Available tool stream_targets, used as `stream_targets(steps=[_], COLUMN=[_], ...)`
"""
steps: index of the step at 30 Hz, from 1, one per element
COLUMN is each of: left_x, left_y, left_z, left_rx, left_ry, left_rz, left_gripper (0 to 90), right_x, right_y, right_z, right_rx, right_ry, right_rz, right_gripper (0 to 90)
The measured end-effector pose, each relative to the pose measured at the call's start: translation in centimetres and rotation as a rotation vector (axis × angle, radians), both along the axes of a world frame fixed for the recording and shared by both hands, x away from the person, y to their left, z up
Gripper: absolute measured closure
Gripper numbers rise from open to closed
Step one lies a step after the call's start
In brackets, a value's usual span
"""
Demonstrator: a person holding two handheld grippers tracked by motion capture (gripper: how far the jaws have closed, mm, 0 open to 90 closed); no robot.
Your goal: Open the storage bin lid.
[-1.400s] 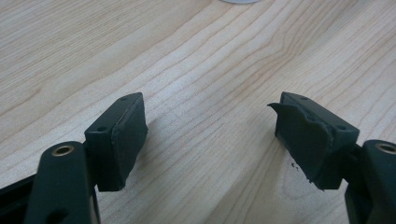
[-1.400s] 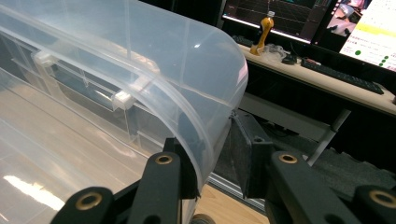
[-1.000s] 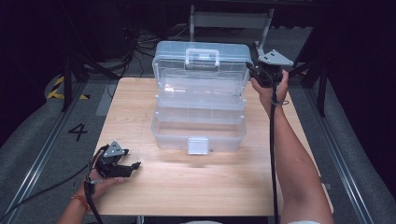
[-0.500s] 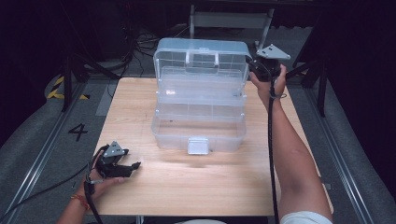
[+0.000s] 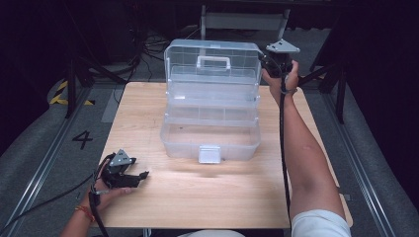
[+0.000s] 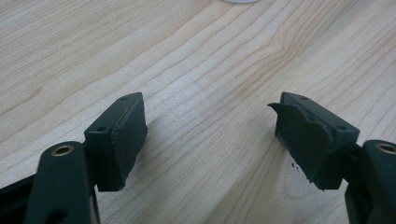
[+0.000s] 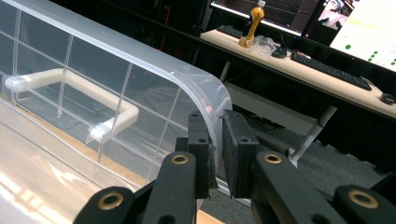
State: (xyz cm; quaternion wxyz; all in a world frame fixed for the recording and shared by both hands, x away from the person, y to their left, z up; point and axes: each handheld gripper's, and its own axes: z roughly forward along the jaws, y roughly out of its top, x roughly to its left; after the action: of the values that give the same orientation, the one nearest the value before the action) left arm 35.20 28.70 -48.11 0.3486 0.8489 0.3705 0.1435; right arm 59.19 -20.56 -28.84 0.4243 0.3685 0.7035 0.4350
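Toolbox lid is the working part at this moment: the right gripper has its two jaws closed on the lid's clear side edge, one pad inside the wall and one outside, at the rounded corner nearest that hand. In the high view the right gripper sits at the lid's right end, at the far side of the table, and the lid stands roughly upright behind the toolbox, with its white handle facing the person. The toolbox's long axis runs left to right across the table, and its tiered trays are fanned open above the base, whose white latch faces the near edge. The lid therefore lies to the left of the right gripper, hinged along the far side, so any further swing is judged to pivot about that long axis. The left gripper rests low on the table near the front left corner, well apart from the toolbox; its jaws stand wide apart with bare wood between them. The right hand is the one engaged.
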Motion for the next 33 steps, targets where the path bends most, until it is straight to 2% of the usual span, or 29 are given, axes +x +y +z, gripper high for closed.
stream_targets(steps=[15,33], left_x=[0.0,0.0], left_y=[0.0,0.0], left_z=[0.0,0.0], left_rx=[0.006,0.001], left_ry=[-0.004,-0.005], left_rz=[0.004,0.004], left_gripper=[25.2,25.1], right_x=[1.6,3.1], right_y=[0.4,0.5], right_z=[0.0,0.0], right_rx=[-0.047,-0.068], right_ry=[0.022,0.063], right_rz=[-0.012,0.006], right_gripper=[84.7,85.1])
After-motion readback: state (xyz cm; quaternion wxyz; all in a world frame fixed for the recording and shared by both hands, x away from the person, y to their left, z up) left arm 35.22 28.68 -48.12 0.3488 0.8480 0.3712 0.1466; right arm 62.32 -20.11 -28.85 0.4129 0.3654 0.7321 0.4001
